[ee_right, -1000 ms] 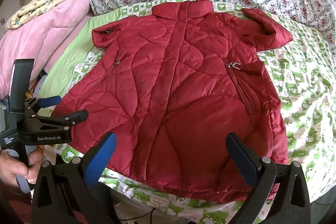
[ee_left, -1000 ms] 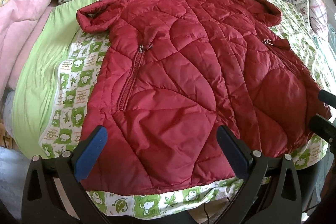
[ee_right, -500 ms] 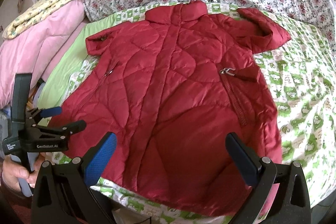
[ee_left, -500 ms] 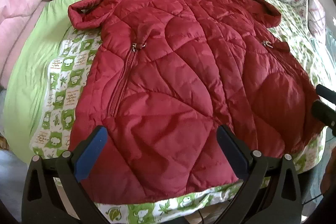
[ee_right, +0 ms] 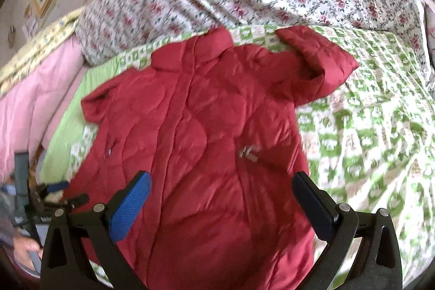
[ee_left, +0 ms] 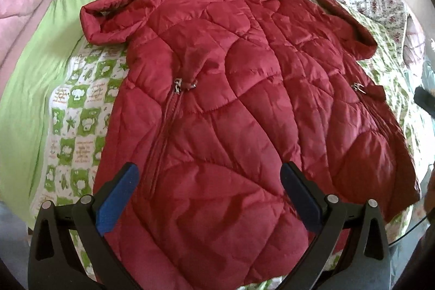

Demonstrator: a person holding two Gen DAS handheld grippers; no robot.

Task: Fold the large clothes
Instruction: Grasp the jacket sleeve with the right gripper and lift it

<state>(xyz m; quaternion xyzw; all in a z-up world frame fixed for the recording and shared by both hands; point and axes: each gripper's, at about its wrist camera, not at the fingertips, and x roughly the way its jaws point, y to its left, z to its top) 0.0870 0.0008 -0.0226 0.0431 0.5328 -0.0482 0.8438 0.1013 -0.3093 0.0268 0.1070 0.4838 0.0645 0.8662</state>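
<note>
1. The red jacket (ee_left: pixel 231 113) lies flat, filling the frame's centre, on the green patterned sheet (ee_left: pixel 81 110).
2. The left gripper (ee_left: pixel 209 195) and right gripper (ee_right: pixel 221 200) both hover spread wide, empty.
3. Pinch the hem corners evenly, then fold.

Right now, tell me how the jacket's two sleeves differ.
The left sleeve lies folded short with its open cuff facing the green sheet; the right sleeve angles out over the green-and-white patterned quilt. In the right wrist view, the left sleeve looks flatter and the right one puffier. Both are red and quilted.
</note>
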